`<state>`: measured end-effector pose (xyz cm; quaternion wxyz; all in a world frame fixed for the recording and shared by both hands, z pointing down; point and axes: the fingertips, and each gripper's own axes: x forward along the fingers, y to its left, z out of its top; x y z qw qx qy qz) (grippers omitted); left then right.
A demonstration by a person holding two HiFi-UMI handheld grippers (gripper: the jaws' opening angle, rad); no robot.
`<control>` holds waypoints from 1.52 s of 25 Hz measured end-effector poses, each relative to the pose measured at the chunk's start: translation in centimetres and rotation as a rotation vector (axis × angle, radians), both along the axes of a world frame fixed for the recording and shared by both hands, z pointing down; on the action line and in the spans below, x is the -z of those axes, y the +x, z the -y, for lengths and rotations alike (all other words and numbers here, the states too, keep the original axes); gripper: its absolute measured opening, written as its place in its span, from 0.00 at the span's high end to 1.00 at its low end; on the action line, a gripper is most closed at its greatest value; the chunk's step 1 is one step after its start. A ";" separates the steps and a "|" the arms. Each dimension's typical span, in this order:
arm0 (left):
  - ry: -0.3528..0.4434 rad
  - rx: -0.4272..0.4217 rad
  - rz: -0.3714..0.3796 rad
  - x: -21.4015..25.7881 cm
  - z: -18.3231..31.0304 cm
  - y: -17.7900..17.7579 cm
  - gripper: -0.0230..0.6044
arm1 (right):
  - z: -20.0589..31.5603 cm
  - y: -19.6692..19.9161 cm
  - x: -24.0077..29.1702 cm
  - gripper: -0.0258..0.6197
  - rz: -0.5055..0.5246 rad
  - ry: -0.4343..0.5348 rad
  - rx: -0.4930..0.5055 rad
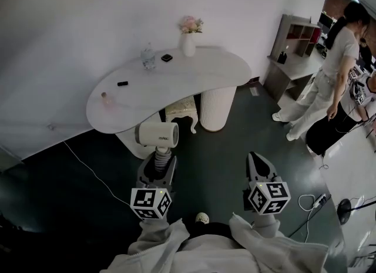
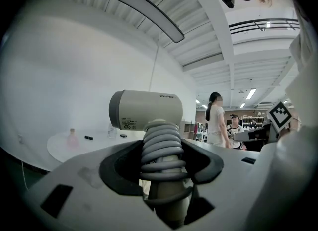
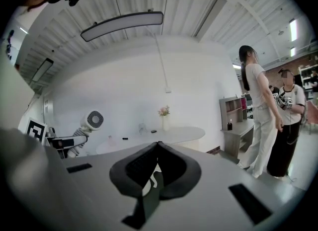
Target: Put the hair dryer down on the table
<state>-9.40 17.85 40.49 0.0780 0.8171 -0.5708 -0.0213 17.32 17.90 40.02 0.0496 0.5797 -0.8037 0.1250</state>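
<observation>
Though hidden overhead, hair dryer (image 3: 92, 120) grille, seemingly.

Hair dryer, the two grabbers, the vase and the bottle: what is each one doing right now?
hair dryer: held upright in the air, not on the table.
left gripper: shut on the hair dryer's cord-wrapped handle.
right gripper: shut, empty.
vase: standing on the table, flowers in it.
bottle: standing on the table.
</observation>
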 end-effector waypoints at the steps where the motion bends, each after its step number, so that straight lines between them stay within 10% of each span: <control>1: 0.004 0.002 -0.001 0.0 0.1 0.1 0.59 | 0.1 0.2 -0.1 0.88 0.001 -0.001 0.000; 25: -0.015 0.054 -0.012 -1.6 1.5 -1.1 0.59 | 2.6 -0.2 -2.0 0.88 0.030 -0.033 0.020; 38: -0.019 0.072 -0.027 -1.0 13.0 -4.1 0.59 | 14.3 -3.4 -1.2 0.88 0.024 -0.038 0.052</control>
